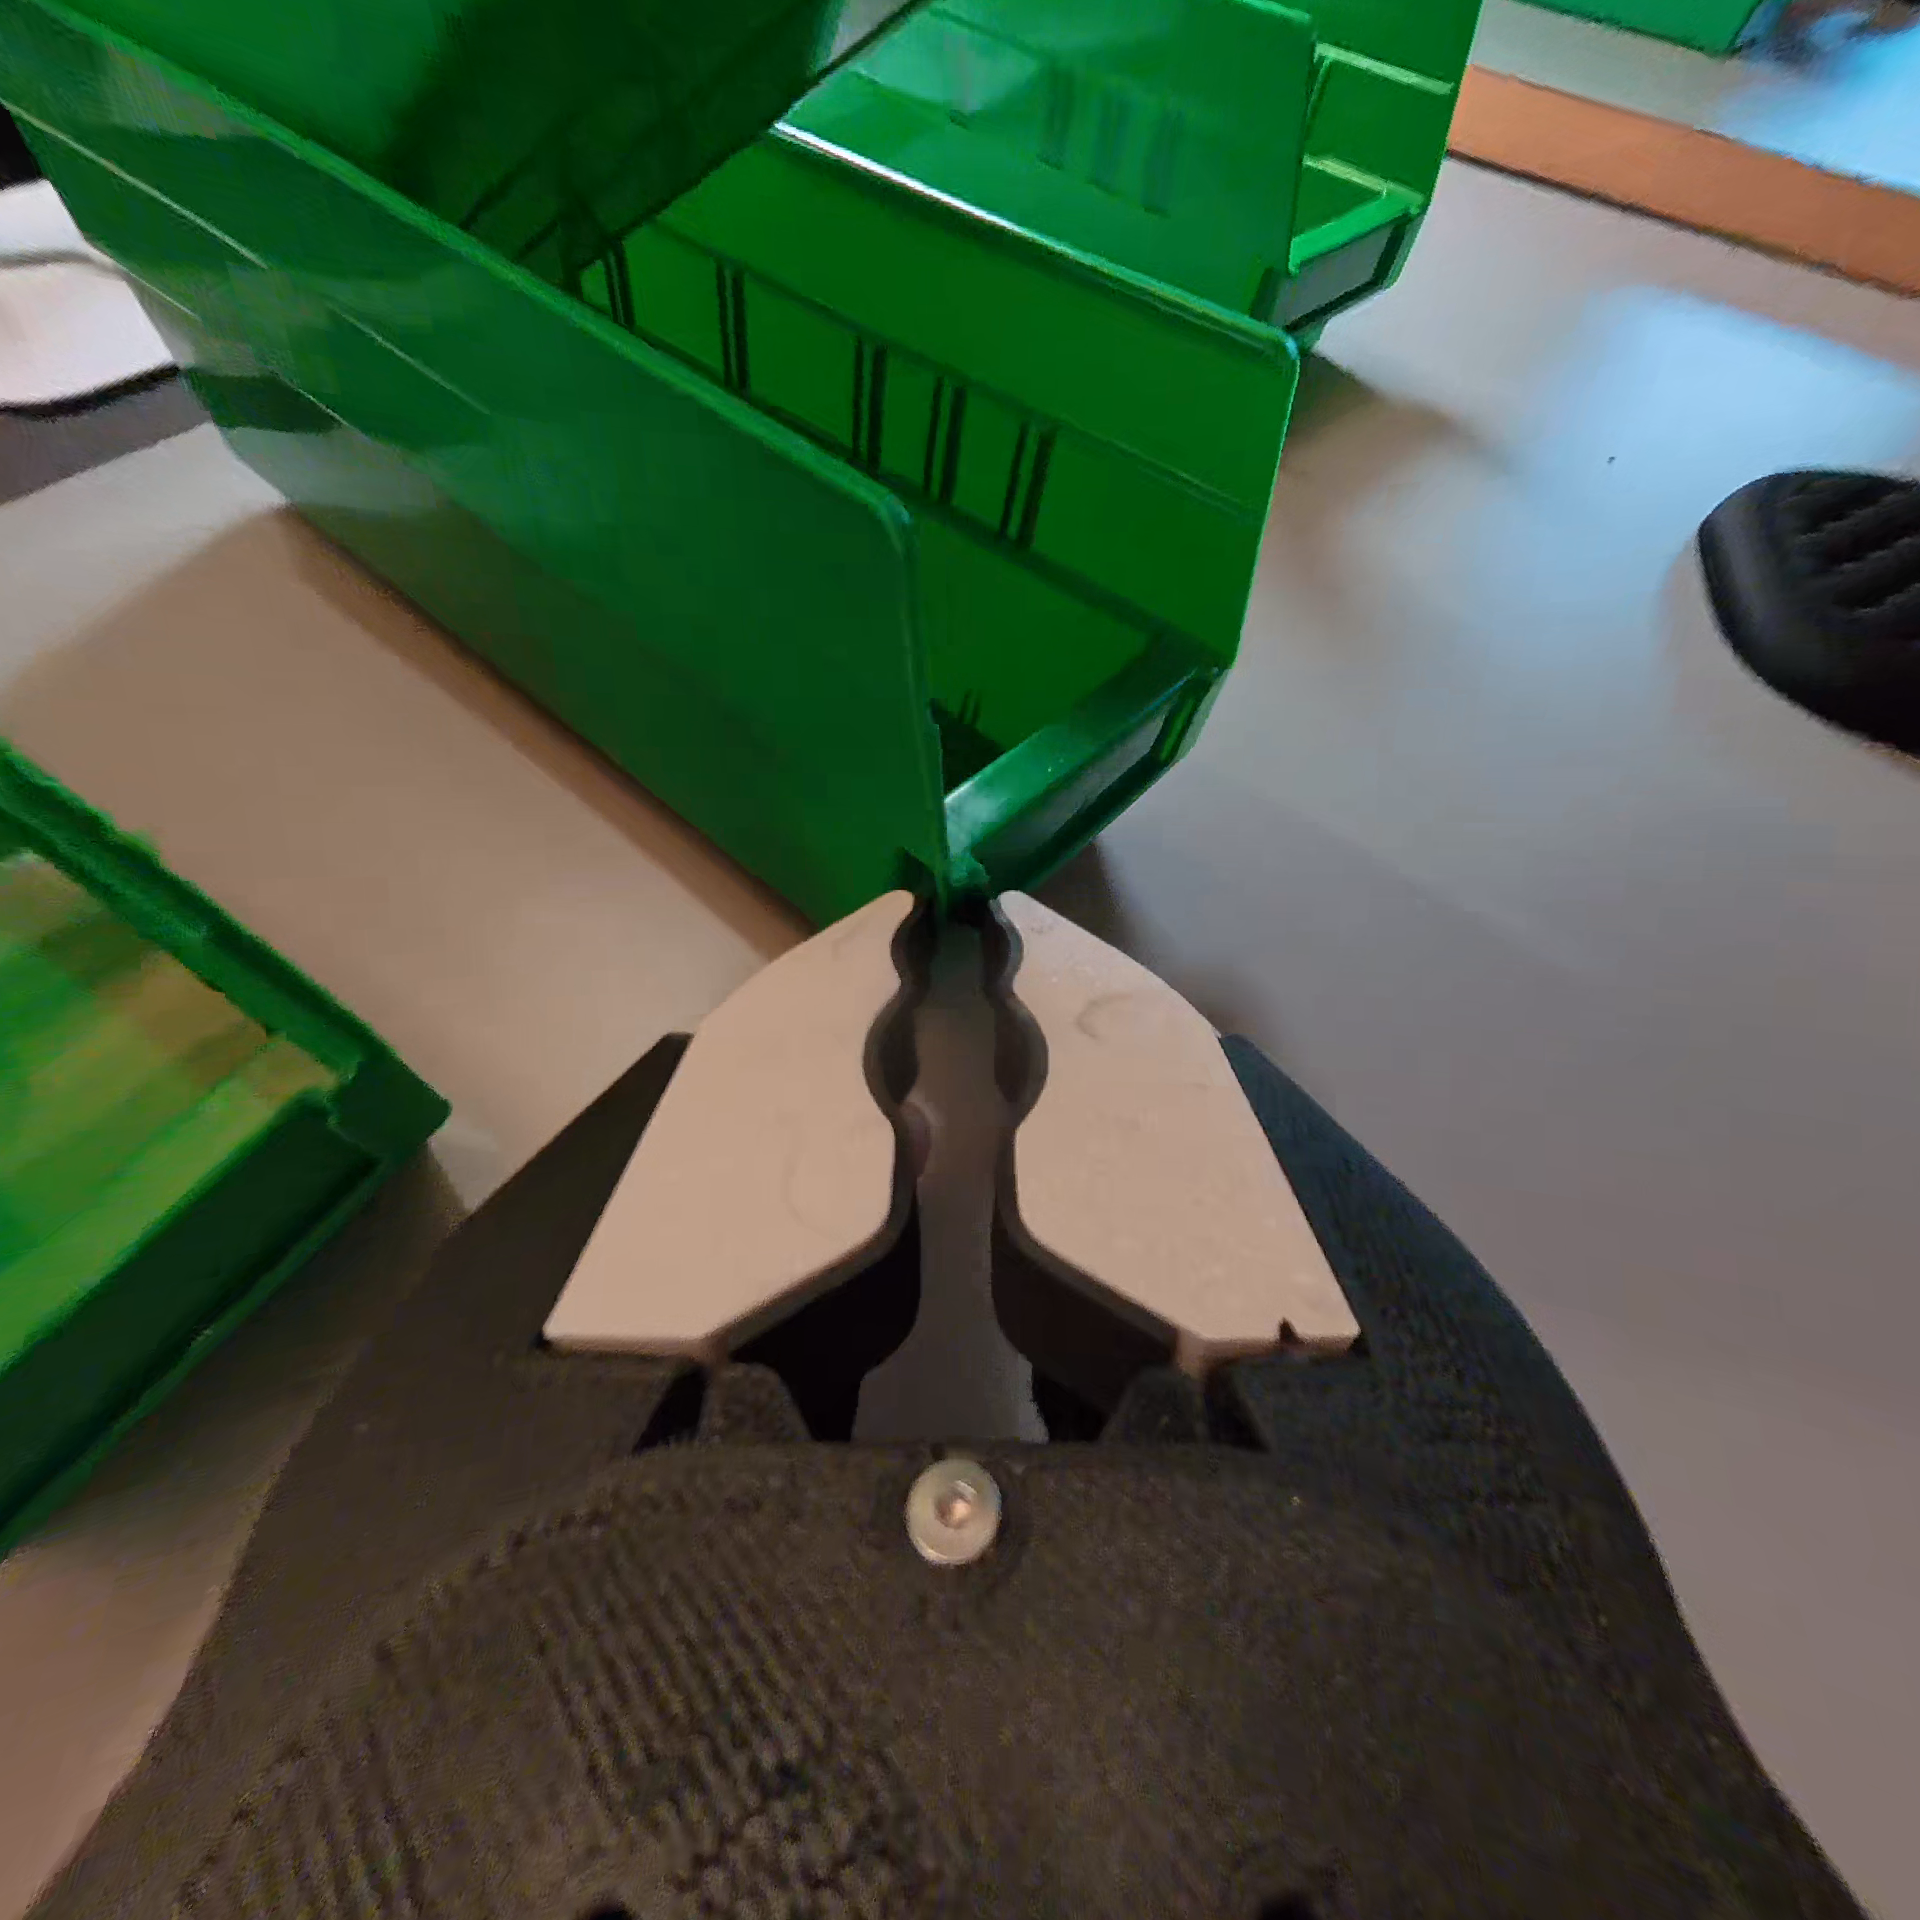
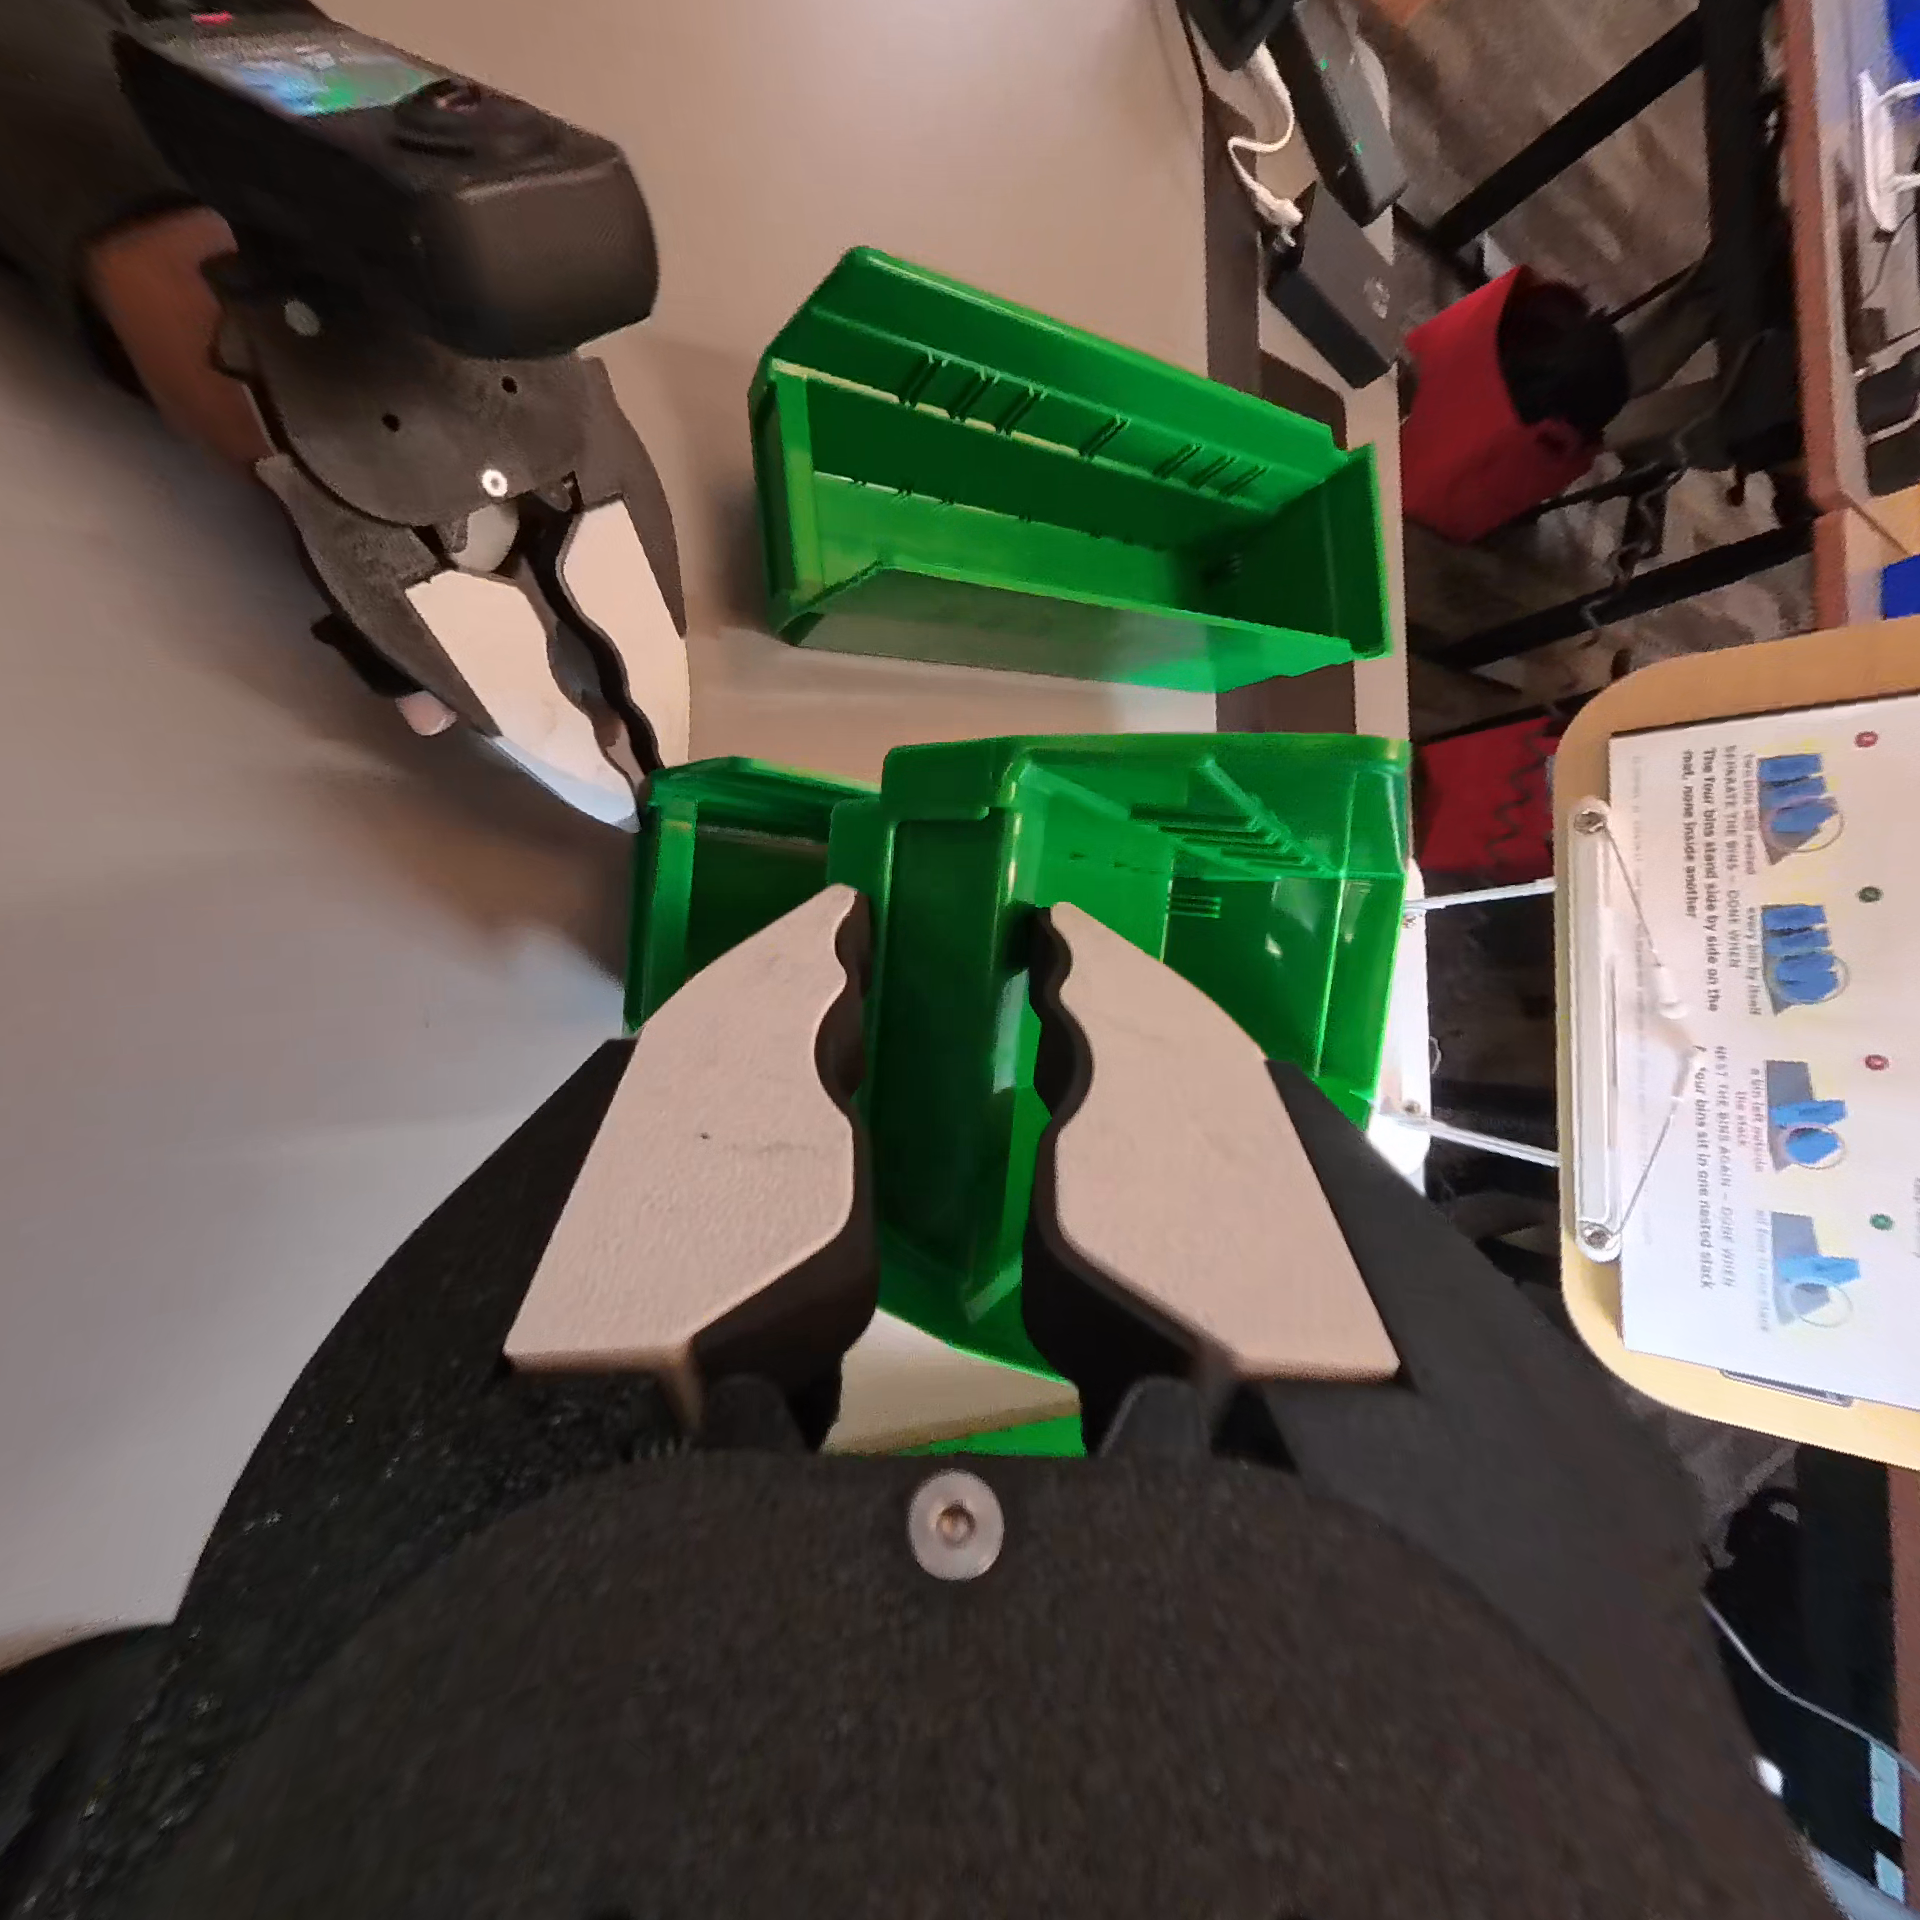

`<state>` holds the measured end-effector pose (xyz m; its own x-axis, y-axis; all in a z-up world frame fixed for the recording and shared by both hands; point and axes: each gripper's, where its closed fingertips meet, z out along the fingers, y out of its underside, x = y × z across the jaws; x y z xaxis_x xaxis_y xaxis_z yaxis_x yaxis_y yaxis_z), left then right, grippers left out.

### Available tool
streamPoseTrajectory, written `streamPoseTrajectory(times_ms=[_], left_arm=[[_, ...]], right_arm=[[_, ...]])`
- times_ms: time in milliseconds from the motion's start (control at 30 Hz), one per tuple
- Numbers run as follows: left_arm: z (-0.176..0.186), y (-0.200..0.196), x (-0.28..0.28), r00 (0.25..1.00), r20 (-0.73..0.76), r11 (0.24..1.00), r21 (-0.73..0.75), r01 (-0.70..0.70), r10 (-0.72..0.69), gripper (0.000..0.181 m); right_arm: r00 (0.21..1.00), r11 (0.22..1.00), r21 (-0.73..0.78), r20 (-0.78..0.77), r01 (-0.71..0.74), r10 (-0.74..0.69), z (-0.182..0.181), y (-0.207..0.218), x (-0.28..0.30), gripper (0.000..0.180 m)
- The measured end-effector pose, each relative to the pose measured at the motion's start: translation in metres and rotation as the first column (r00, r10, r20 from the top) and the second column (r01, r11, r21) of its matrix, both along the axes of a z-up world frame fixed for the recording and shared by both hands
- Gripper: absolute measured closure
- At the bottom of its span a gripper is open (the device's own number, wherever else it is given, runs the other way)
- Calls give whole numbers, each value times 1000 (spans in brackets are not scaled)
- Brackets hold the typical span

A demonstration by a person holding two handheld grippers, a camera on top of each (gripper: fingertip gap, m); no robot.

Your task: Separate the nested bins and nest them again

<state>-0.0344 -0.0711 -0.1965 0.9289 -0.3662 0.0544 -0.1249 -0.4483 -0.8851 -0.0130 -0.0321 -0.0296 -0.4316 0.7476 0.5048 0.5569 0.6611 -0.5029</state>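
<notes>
My left gripper (image 1: 956, 904) is shut on the near corner of the side wall of a green outer bin (image 1: 644, 582) that stands on the grey table. It also shows in the right wrist view (image 2: 629, 774), pinching that bin (image 2: 707, 894) at its corner. My right gripper (image 2: 951, 1029) is shut on the front end of a second green bin (image 2: 1164, 883), held tilted above and partly inside the outer bin. This inner bin shows at the top left of the left wrist view (image 1: 468, 114).
Another green bin (image 2: 1039, 520) lies apart on the table behind the pair and also shows in the left wrist view (image 1: 1143, 135). One more green bin (image 1: 156, 1122) sits at the near left. A black textured object (image 1: 1829, 613) lies at the right. A clipboard (image 2: 1766, 1039) sits off the table's edge. Left tips to right tips: about 20 centimetres.
</notes>
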Motion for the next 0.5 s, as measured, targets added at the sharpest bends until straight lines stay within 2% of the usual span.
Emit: streamPoseTrajectory(times_ms=[33,167,300,400,500], left_arm=[[-1,-1,0,1000,-25,1000,3,2,-2,169],[0,-5,-4,998,-67,1000,12,-8,9,158],[36,-8,-22,985,-129,975,208,-82,111,154],[65,-13,-11,996,-67,941,336,-29,54,159],[79,-13,7,997,54,933,358,30,-53,157]], right_arm=[[1000,1000,-2,13,-5,5,-2,-1,-1,150],[997,998,52,74,-38,34,-21,-7,-7,150],[995,994,98,88,-57,49,-38,-14,-9,150],[996,994,98,72,-52,45,-43,-17,-10,150],[997,992,116,67,-49,42,-50,-20,-11,150]])
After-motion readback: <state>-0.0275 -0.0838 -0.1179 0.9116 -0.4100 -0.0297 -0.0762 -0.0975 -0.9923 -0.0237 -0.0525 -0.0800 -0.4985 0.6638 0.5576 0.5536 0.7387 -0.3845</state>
